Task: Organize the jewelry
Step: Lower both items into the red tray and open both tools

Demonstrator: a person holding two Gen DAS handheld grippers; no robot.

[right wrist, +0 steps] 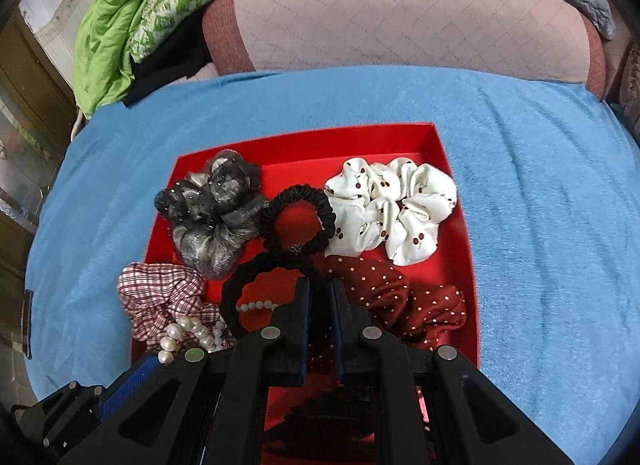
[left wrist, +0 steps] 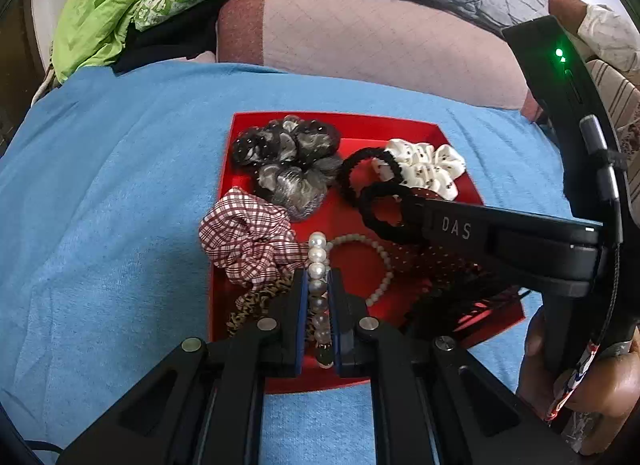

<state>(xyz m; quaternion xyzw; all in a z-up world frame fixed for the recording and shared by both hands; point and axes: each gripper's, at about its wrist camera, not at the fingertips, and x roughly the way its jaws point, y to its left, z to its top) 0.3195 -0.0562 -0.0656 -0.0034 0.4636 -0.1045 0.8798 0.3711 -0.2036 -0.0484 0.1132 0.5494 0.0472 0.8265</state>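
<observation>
A red tray on the blue cloth holds several scrunchies and bracelets. My left gripper is shut on a white pearl bracelet, whose pearls run down between the blue pads, low over the tray's near side. My right gripper is shut on a thick black hair tie; its loop hangs left of the fingers over a pale bead bracelet. In the left wrist view the right gripper reaches in from the right with that hair tie.
In the tray lie a grey scrunchie, a white cherry-print scrunchie, a thin black scrunchie, a dark red dotted scrunchie, a plaid scrunchie and a leopard-print one. Pink cushion and green bedding lie behind.
</observation>
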